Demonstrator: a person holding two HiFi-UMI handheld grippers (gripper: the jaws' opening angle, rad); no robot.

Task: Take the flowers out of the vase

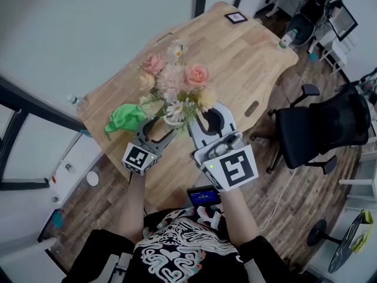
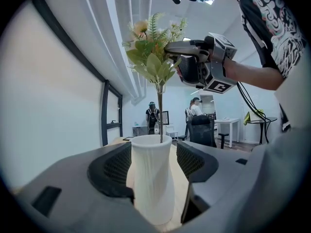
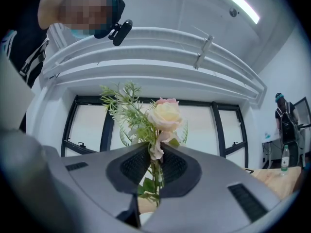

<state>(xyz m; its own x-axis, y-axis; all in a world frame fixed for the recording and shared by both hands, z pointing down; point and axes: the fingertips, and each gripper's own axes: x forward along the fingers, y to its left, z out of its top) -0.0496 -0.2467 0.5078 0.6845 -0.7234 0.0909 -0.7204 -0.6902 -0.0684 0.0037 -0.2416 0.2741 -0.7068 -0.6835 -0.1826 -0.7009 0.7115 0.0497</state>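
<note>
White vase [image 2: 152,183] gripped by widely spread left hand-held gripper [image 2: 153,159], flowers [image 3: 165,116] pinched at stems by nearly closed right hand-held gripper [image 3: 154,163]

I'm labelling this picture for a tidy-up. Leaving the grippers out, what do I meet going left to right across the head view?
green cloth → flowers → small framed picture → bottle → black office chair
</note>
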